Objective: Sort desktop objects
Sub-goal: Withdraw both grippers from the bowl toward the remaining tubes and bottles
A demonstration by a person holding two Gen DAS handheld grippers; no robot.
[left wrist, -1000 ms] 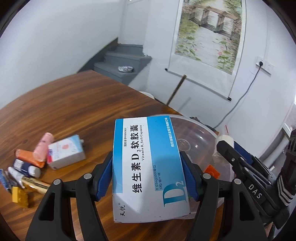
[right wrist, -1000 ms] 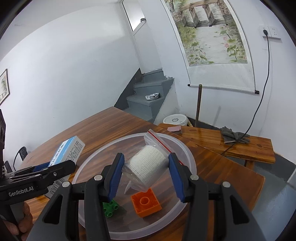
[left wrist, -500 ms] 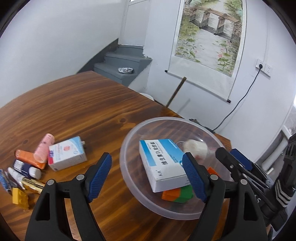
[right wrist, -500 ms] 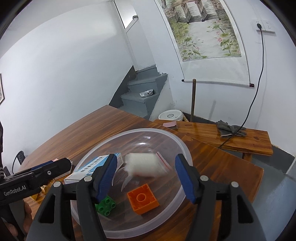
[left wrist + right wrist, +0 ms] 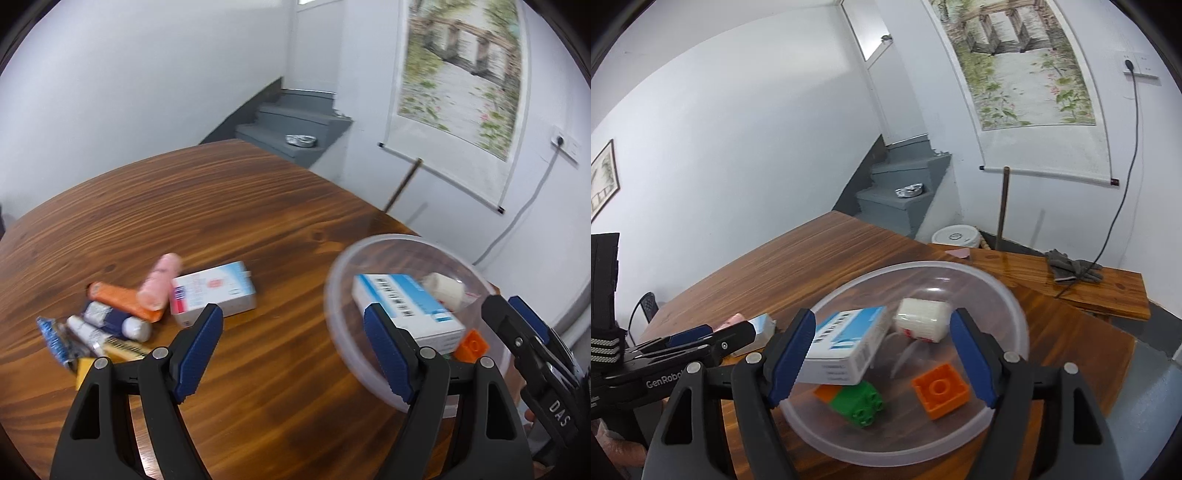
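A: Where do your tongs stand?
B: Your left tongs [image 5: 291, 350] hang released over the counter [image 5: 258, 229], nothing between the pads. Your right tongs [image 5: 882, 354], jaws just opening, hover empty over the bowl [image 5: 1008, 291].
A: And the goods?
B: The blue box [image 5: 849, 339] lies in the bowl on the bricks [image 5: 858, 402], the white roll [image 5: 921, 319] beside it. Tubes [image 5: 122, 299] and a small box [image 5: 214, 291] lie clustered left of the bowl.

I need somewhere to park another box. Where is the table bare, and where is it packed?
The table is bare between the small blue and white box and the clear bowl, and beyond both toward the stairs. The tube pile at the left is crowded, and so is the bowl.
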